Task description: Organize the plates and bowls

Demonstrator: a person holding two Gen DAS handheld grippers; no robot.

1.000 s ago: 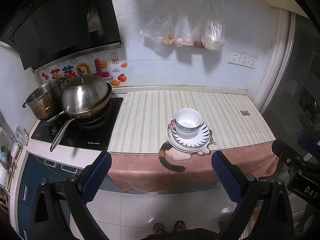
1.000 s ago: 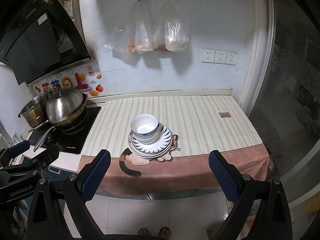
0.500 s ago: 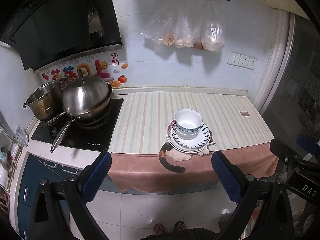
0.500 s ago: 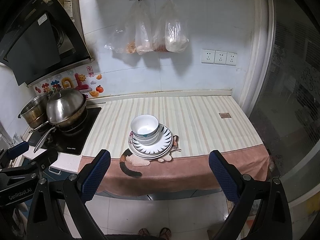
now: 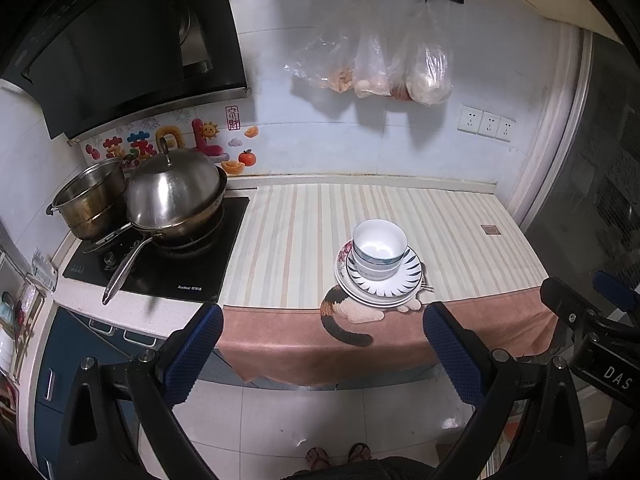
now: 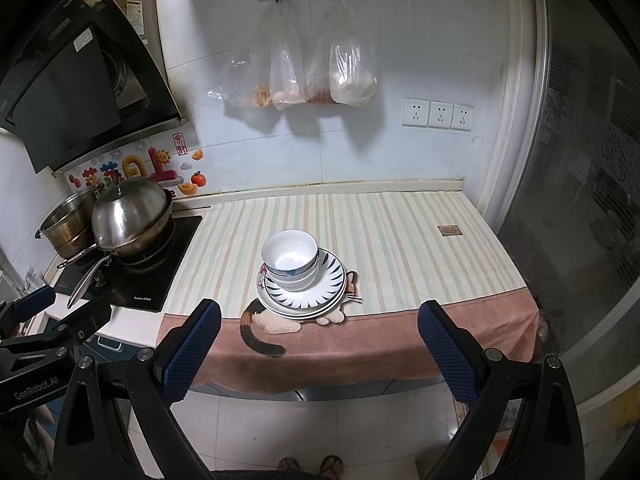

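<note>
Two nested white bowls (image 5: pixel 379 247) sit on a stack of plates (image 5: pixel 404 294) near the counter's front edge; the top plate has a blue petal pattern. The bowls (image 6: pixel 291 258) and plates (image 6: pixel 324 300) also show in the right wrist view. My left gripper (image 5: pixel 322 344) is open and empty, held back from the counter above the floor. My right gripper (image 6: pixel 318 344) is open and empty too, also back from the counter. Each gripper faces the stack from a distance.
A striped mat with a cat picture (image 5: pixel 352 316) covers the counter (image 5: pixel 320 216). A lidded wok (image 5: pixel 176 196) and a steel pot (image 5: pixel 90 200) stand on the stove at left. Plastic bags (image 5: pixel 384 68) hang on the wall. A glass door (image 6: pixel 580 200) is at right.
Both views have shifted very slightly; the dishes have not moved and both grippers stay open.
</note>
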